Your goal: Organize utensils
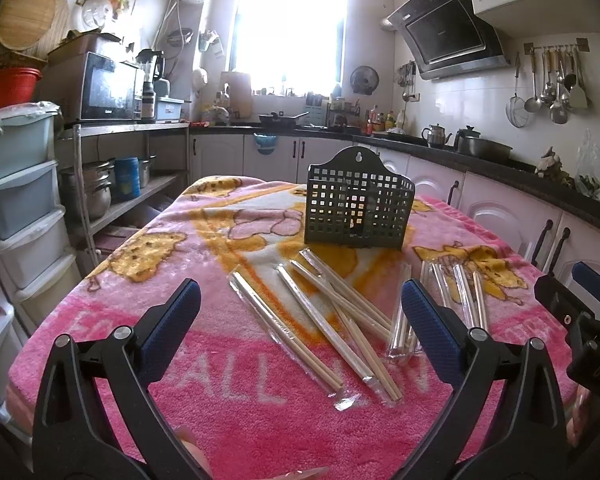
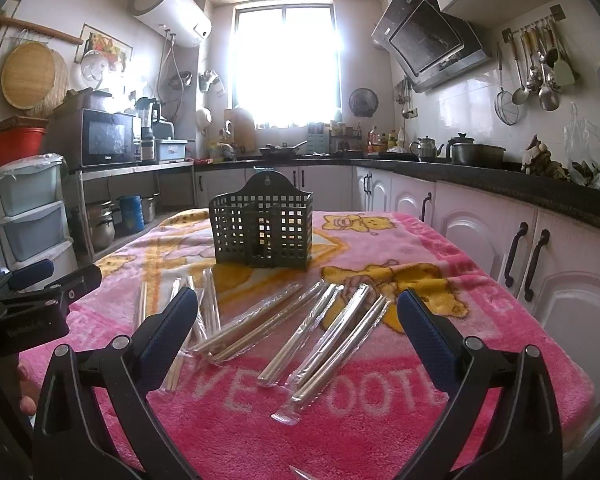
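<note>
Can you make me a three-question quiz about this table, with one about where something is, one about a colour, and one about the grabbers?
1. Where does the utensil basket stand?
A. behind the wrapped chopsticks
B. on the counter
C. on the floor

2. What colour is the blanket, mostly?
A. green
B. pink
C. black

3. How is the left hand-held gripper?
A. shut on a spoon
B. holding the basket
C. open, holding nothing

Answers: 1 A, the basket sits farther back on the table than the chopsticks. 2 B, pink fills most of it. 3 C, its fingers stand wide apart; the right hand-held gripper too.
</note>
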`<control>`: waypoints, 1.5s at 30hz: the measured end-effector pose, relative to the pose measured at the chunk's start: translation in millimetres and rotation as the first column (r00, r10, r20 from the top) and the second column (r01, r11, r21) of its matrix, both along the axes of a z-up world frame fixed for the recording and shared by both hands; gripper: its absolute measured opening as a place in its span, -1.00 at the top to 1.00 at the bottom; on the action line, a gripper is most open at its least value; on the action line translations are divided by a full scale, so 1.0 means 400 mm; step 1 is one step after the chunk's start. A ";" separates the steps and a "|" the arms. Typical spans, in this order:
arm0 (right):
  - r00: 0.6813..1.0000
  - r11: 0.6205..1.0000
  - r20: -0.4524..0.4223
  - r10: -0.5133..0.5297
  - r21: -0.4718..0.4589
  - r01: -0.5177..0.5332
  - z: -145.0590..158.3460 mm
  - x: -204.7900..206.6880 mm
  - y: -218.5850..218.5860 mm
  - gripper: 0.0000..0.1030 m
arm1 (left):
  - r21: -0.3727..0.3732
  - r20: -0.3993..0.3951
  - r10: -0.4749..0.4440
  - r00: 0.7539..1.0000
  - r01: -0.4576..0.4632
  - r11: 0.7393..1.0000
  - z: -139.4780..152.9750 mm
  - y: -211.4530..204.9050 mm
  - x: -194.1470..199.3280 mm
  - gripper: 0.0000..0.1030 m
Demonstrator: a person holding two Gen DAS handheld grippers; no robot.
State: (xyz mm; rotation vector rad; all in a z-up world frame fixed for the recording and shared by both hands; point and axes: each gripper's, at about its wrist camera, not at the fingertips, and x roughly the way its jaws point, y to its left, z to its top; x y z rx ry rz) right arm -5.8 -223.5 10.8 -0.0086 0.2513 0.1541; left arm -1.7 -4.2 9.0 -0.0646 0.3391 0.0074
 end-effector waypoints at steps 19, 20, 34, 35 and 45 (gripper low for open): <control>1.000 1.000 0.003 0.003 0.004 -0.003 0.003 -0.003 0.000 -0.88 | 0.002 0.002 0.000 1.000 0.000 1.000 0.000 0.000 0.001 -0.79; 1.000 1.000 0.003 0.003 0.003 -0.003 0.002 -0.004 0.000 -0.88 | 0.002 0.002 -0.001 1.000 0.001 1.000 0.004 -0.002 0.001 -0.79; 1.000 1.000 -0.004 0.010 -0.003 -0.010 0.004 -0.006 0.011 -0.88 | 0.004 0.002 0.003 1.000 -0.003 1.000 0.006 -0.004 0.001 -0.78; 1.000 1.000 -0.005 0.011 -0.003 -0.011 0.004 -0.006 0.012 -0.88 | 0.002 0.001 0.003 1.000 -0.003 1.000 0.010 -0.005 0.002 -0.79; 0.997 0.998 -0.052 0.056 -0.028 -0.058 0.000 0.041 0.028 -0.88 | -0.046 -0.062 0.035 0.997 -0.038 0.998 -0.007 0.036 0.041 -0.78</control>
